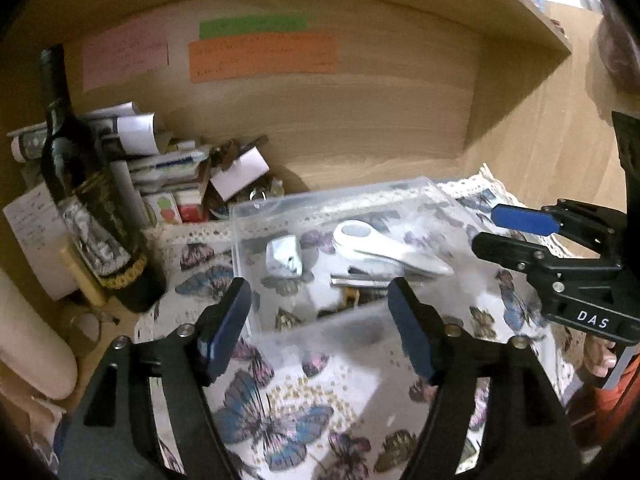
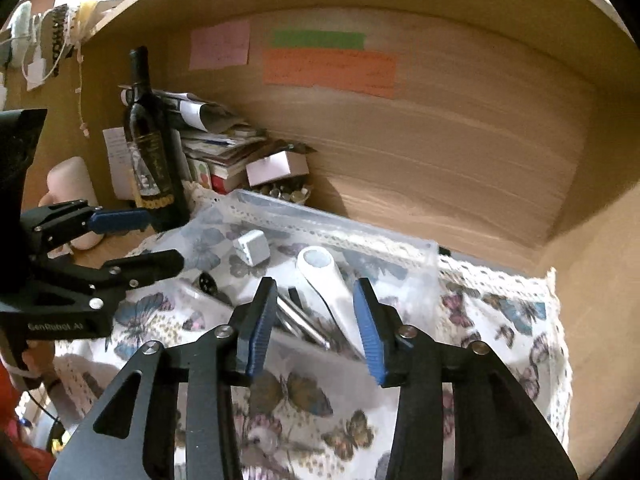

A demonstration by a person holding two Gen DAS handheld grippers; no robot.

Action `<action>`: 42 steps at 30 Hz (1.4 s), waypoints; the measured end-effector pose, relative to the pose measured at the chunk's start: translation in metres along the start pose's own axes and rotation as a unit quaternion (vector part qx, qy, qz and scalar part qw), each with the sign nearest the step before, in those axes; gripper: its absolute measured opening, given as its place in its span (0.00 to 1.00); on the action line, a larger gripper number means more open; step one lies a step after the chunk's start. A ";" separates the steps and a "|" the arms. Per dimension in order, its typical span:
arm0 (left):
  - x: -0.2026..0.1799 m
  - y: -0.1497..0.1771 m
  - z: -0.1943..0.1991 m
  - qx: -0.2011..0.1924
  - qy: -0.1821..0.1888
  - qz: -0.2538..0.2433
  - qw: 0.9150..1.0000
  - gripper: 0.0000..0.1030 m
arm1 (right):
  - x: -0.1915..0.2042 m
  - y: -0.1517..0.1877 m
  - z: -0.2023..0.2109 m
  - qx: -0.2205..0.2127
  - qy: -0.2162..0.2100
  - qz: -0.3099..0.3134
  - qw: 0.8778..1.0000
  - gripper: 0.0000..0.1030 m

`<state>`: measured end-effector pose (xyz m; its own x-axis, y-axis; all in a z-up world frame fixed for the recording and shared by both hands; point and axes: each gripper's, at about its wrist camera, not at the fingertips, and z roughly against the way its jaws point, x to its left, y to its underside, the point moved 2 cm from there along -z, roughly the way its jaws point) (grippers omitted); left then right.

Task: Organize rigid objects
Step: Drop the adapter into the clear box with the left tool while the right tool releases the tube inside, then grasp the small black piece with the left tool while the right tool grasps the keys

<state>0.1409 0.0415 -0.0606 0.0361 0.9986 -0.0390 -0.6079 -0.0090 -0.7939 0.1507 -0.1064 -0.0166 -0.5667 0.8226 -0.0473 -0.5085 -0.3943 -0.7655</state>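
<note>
A clear plastic box (image 1: 256, 210) (image 2: 400, 246) sits on a butterfly-print cloth (image 1: 276, 412) (image 2: 304, 400) inside a wooden shelf. In it lie a white cube-shaped adapter (image 1: 284, 258) (image 2: 252, 247), a white long-handled tool (image 1: 384, 246) (image 2: 332, 284), a metal tool (image 1: 360, 280) (image 2: 304, 320) and a small dark round piece (image 2: 206, 282). My left gripper (image 1: 320, 304) is open and empty just in front of the box. My right gripper (image 2: 316, 312) is open and empty over the box's near edge. Each gripper shows in the other's view (image 1: 486, 232) (image 2: 162, 240).
A dark wine bottle (image 1: 86, 200) (image 2: 154, 152) stands left of the box. Behind it lie stacked papers and small boxes (image 1: 160, 168) (image 2: 224, 148). Coloured paper notes (image 1: 260, 56) (image 2: 328, 68) hang on the shelf's back wall. A cream object (image 1: 28, 344) (image 2: 72, 184) lies at far left.
</note>
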 end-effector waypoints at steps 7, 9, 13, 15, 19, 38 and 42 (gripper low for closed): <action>-0.004 0.036 -0.005 0.031 0.018 0.005 0.999 0.76 | 0.002 0.046 -0.004 0.052 -0.008 -0.023 0.998 0.62; -0.007 0.048 -0.008 0.047 0.022 0.004 0.999 0.76 | 0.002 0.060 -0.010 0.070 -0.017 -0.039 0.997 0.70; -0.012 0.066 -0.012 0.071 0.028 -0.002 0.997 0.76 | 0.008 0.078 -0.029 0.109 -0.021 -0.062 0.992 0.74; -0.015 0.074 -0.013 0.082 0.033 -0.004 0.996 0.76 | 0.010 0.084 -0.040 0.131 -0.023 -0.071 0.989 0.75; -0.025 0.087 -0.014 0.095 0.042 -0.018 0.994 0.76 | 0.018 0.091 -0.055 0.158 -0.021 -0.056 0.986 0.75; -0.088 0.093 -0.039 0.140 0.093 -0.080 0.983 0.61 | -0.019 0.090 -0.010 0.097 0.013 -0.090 0.991 0.57; -0.096 0.089 -0.041 0.134 0.100 -0.089 0.982 0.33 | -0.025 0.085 0.002 0.079 0.017 -0.092 0.993 0.57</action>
<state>0.1155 -0.0568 -0.1521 0.2993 0.9527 -0.0530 -0.7643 0.2061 -0.6110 0.1201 -0.1609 -0.0797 -0.4345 0.8986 0.0606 -0.6976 -0.2932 -0.6538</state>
